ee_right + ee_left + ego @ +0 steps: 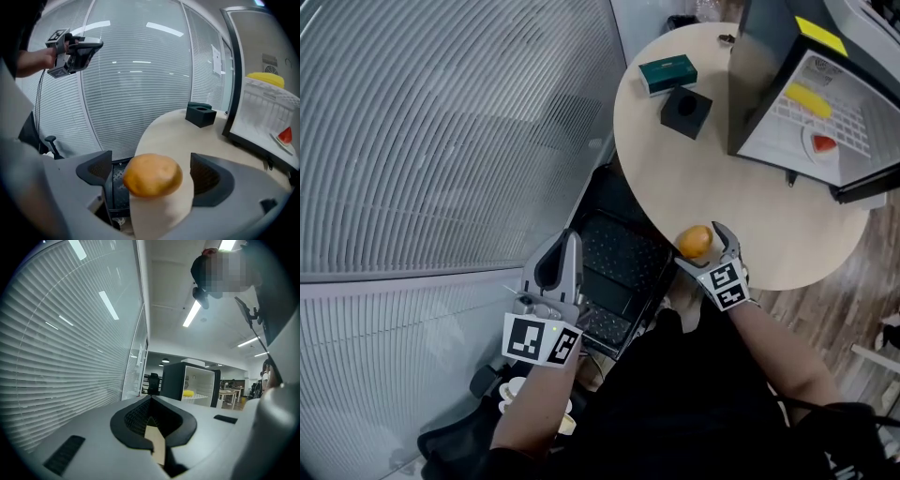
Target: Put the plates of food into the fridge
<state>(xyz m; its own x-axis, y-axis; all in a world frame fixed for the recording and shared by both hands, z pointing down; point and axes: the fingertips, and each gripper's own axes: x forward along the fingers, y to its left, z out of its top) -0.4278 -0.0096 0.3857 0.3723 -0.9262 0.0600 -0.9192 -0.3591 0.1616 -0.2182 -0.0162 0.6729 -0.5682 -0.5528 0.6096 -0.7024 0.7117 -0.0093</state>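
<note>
orange fruit at the round table's edge is being straddled, not squeezed, by the wide-open right gripper; left gripper is being held clenched on nothing.

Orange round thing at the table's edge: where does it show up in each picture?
Head view: orange round thing, lower middle, at the table edge.
Left gripper view: not in it.
Right gripper view: bottom centre, between the open jaws.
Shared landmark: the open fridge.

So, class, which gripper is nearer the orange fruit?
Right. The right gripper straddles the fruit, jaws open; the left gripper is off the table, shut, above the chair.
</note>
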